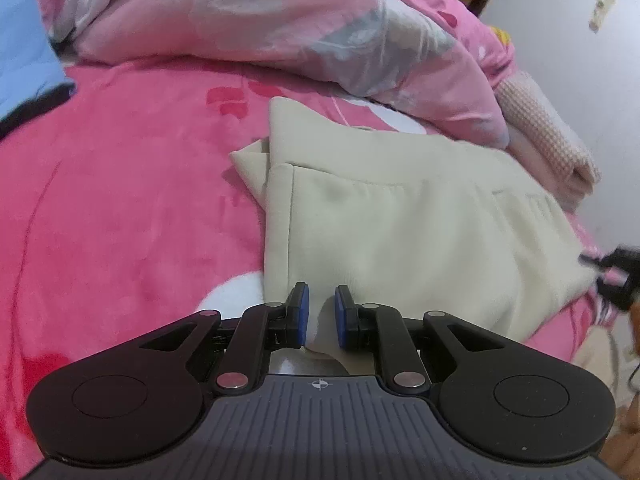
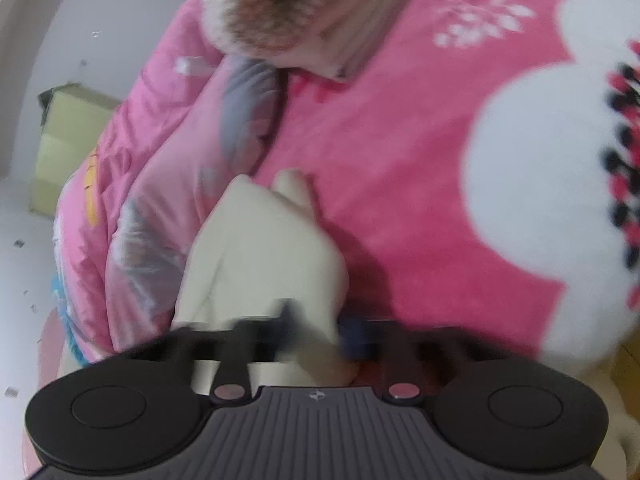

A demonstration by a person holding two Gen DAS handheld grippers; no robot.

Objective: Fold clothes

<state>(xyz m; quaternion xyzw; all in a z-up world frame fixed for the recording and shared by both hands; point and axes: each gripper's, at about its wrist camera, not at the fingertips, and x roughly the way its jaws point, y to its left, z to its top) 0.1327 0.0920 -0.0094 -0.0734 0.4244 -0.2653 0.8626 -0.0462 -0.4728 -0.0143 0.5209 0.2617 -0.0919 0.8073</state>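
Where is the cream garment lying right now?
In the left wrist view the cream garment lies centre-right on the pink blanket, below the bunched pink quilt.

Cream garment, partly folded, on a pink blanket

The cream knit garment (image 1: 400, 224) lies in flat layers with a stitched hem across its top panel and a small folded corner poking out at its far left. Its near edge is pinched up into a ridge; in the right wrist view (image 2: 256, 248) it bunches upward.
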